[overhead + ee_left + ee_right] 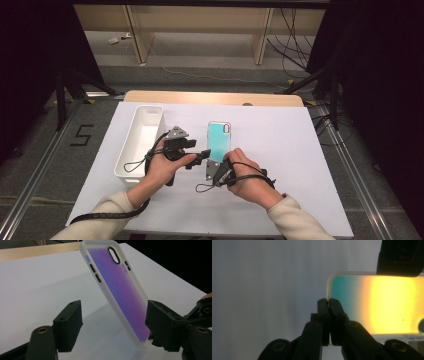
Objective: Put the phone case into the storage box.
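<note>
- Phone case (219, 141), centre of the high view, is propped tilted off the white bench (280, 150), its lower end pinched by the right hand-held gripper (328, 301), so a side edge is exposed.
- Left hand-held gripper (113, 320) straddles that lower end, jaws partly open, the right-hand jaw at the edge, the other apart.
- White bin (141, 140) waits at the left.

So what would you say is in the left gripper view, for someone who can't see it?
A phone case with a frosted rim and a purple-blue back stands tilted on a white table, with the left gripper open around its lower end. One black jaw is beside the case's right edge, the other stands apart on the left.
</note>
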Motion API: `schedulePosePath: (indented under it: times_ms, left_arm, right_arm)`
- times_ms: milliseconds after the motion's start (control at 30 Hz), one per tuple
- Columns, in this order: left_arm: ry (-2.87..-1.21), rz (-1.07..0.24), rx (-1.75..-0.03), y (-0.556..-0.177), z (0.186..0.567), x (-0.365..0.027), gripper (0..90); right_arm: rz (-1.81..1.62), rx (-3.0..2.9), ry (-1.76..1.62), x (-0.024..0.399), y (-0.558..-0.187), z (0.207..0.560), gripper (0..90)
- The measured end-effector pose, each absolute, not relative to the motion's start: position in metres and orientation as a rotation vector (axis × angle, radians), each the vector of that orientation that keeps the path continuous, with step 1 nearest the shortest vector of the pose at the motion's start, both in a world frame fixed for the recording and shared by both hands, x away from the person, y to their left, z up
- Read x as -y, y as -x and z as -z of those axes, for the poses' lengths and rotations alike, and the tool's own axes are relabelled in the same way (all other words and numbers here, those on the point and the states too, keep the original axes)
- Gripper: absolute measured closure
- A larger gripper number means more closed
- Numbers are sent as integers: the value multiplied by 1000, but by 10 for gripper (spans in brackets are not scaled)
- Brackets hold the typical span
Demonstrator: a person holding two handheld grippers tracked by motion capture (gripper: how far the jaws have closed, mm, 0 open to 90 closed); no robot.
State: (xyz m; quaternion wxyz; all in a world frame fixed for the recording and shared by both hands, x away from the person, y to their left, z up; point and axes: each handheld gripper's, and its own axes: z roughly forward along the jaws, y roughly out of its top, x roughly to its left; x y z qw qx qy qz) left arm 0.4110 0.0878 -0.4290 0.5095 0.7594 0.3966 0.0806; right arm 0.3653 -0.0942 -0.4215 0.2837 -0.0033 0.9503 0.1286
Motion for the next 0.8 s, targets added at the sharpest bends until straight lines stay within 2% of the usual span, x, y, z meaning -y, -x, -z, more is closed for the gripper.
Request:
schedulePosePath:
  times_ms: [267,800]
  left_arm:
    - [-1814,-170,-974,-418,429,-82,398]
    - [-1809,-114,-1023,-427,435,-79,551]
  right_arm:
    - [-353,-2516,114,91,-369,420,890]
    - [-342,-2526,55,90,-365,422,890]
